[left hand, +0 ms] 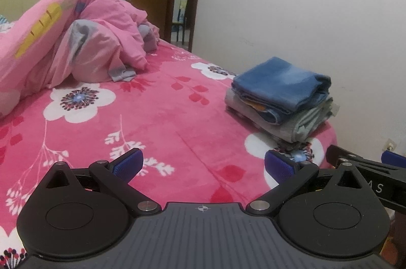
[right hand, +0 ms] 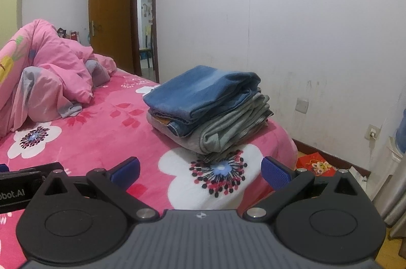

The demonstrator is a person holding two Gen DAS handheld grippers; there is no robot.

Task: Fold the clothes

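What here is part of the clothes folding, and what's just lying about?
Part of the job: folded clothes stack, left gripper, right gripper, both open and empty.

Just lying about: pink quilt, flowered bedspread, red bag on floor.

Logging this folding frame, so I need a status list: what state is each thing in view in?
left gripper: open, empty
right gripper: open, empty
blue jeans: folded, top of stack
grey garment: folded, under the jeans
pink quilt: crumpled, unfolded
door: open
bed cover: spread flat
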